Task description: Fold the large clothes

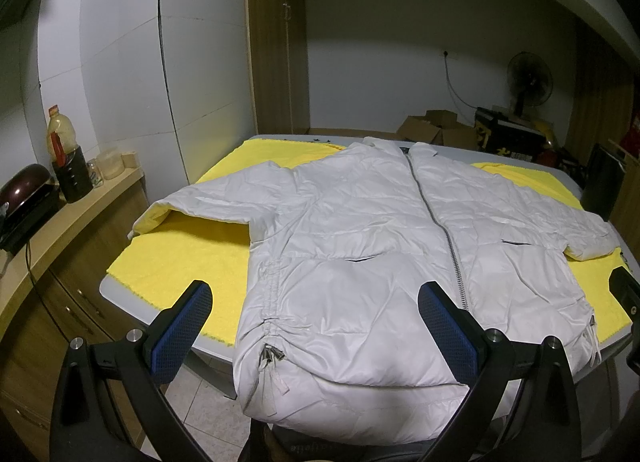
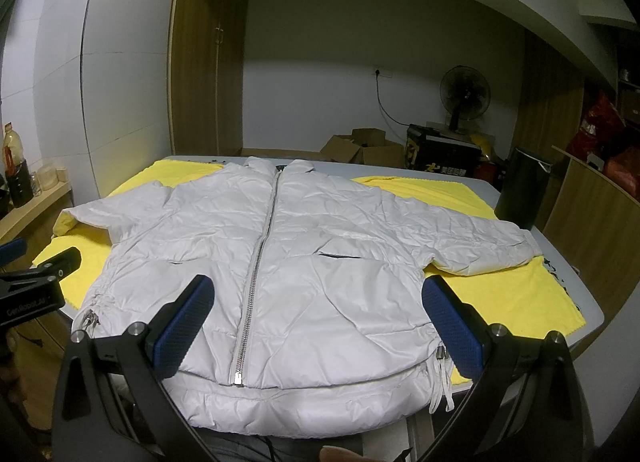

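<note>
A white puffer jacket (image 1: 372, 230) (image 2: 288, 246) lies front up and zipped on a yellow cloth (image 1: 180, 258) (image 2: 512, 294), both sleeves spread sideways and its hem hanging over the table's near edge. My left gripper (image 1: 316, 294) hovers open above the hem's left half, nothing between its blue pads. Over the hem's right half my right gripper (image 2: 318, 288) is open too, holding nothing. The left gripper's tip (image 2: 60, 262) shows at the left edge of the right wrist view.
A grey table (image 2: 592, 302) carries the cloth. On its far right corner stands a black cylinder (image 2: 520, 190). A wooden counter (image 1: 80, 198) with a bottle (image 1: 60, 134) and jars runs along the left. Cardboard boxes (image 2: 360, 146) and a fan (image 2: 464, 94) sit behind.
</note>
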### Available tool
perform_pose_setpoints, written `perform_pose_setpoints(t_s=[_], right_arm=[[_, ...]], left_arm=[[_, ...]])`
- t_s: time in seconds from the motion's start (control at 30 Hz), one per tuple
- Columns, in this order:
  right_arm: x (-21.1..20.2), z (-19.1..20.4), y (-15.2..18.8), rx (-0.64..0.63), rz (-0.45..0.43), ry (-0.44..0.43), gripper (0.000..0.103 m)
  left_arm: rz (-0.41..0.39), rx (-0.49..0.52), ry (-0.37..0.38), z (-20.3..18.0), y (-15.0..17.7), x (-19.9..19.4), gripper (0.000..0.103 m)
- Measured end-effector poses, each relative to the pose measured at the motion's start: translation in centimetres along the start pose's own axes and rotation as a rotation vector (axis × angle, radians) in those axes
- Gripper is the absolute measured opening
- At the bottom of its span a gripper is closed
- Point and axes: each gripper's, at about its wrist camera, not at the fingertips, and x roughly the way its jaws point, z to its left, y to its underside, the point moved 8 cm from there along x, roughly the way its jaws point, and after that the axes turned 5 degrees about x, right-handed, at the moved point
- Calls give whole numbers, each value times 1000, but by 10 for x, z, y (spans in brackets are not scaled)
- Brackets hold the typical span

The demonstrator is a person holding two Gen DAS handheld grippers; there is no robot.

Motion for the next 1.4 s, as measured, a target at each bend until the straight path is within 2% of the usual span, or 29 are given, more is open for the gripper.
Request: perform_pose_setpoints(t_s=[1.4], right_arm=[[3,3,7,-10,16,-7,103]], left_arm=[[30,0,-1,1,0,2,103]])
